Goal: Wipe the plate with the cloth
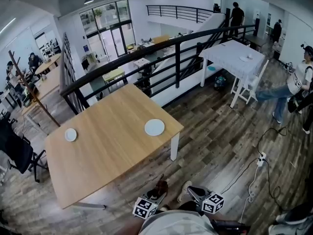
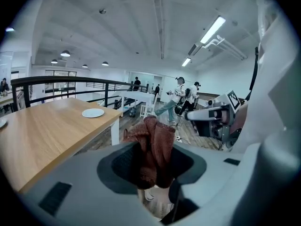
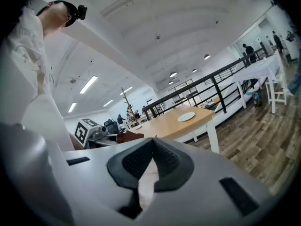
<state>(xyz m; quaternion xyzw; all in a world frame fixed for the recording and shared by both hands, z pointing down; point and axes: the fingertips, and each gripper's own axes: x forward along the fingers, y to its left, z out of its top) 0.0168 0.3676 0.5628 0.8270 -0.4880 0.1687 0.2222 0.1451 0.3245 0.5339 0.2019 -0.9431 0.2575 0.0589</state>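
The left tongs (image 2: pixel 151 168) clamp a reddish-brown cloth (image 2: pixel 155 135). The right tongs (image 3: pixel 151 161) are pressed together, empty. The plate (image 1: pixel 154 127) sits on the surface (image 1: pixel 107 151), well apart from both.

Grey left tool (image 2: pixel 153 164), grey right tool (image 3: pixel 151 161), black bumpy pads (image 3: pixel 136 161), black-and-white marker cubes (image 1: pixel 145 207), white shirt (image 3: pixel 28 79)

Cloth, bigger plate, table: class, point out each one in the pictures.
cloth (image 2: pixel 153 147), left gripper view, middle of the bunched fabric.
bigger plate (image 1: pixel 154 127), head view, its centre.
table (image 1: pixel 107 151), head view, bare top.
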